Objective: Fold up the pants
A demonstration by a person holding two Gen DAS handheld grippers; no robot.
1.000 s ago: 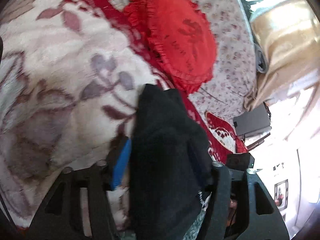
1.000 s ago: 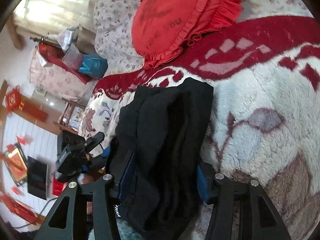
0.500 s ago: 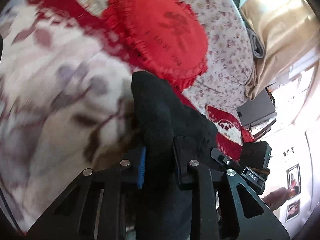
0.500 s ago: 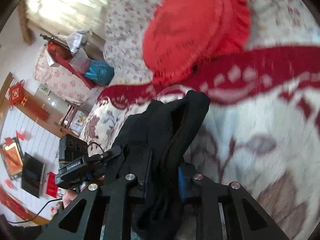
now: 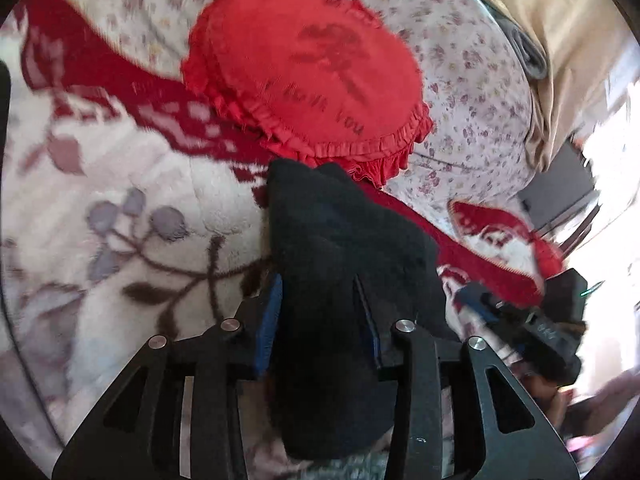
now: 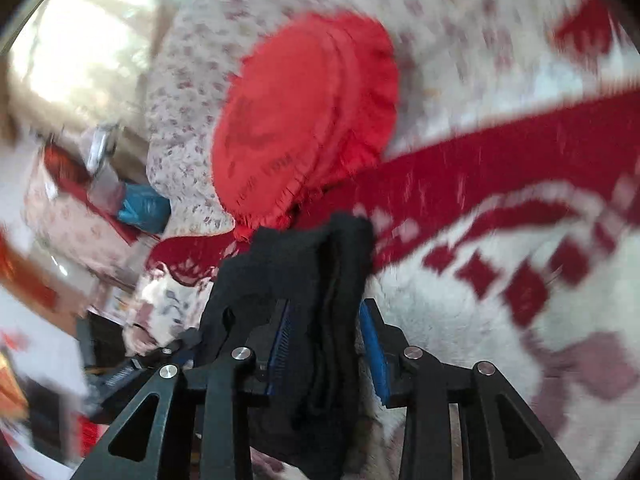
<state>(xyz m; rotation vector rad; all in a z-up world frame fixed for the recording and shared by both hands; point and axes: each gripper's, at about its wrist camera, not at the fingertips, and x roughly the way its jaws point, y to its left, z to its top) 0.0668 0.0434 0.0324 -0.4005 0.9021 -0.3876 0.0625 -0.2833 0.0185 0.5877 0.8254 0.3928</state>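
The black pants (image 5: 344, 264) are bunched into a thick fold above the fleece blanket. My left gripper (image 5: 320, 312) is shut on one part of them, blue pads pressed against the cloth. My right gripper (image 6: 326, 328) is shut on another part of the pants (image 6: 316, 276), which hang down between its fingers. The right gripper also shows at the lower right of the left wrist view (image 5: 520, 320). The far end of the pants reaches the frilled edge of a red cushion.
A round red frilled cushion (image 5: 304, 68) lies just beyond the pants on a floral pillow (image 5: 472, 80). The white, red and mauve blanket (image 5: 120, 184) covers the bed. Beyond the bed edge are furniture and bags (image 6: 132, 204).
Both grippers closed on the pants from wide open and lifted them toward the red cushion. The views are motion-blurred.
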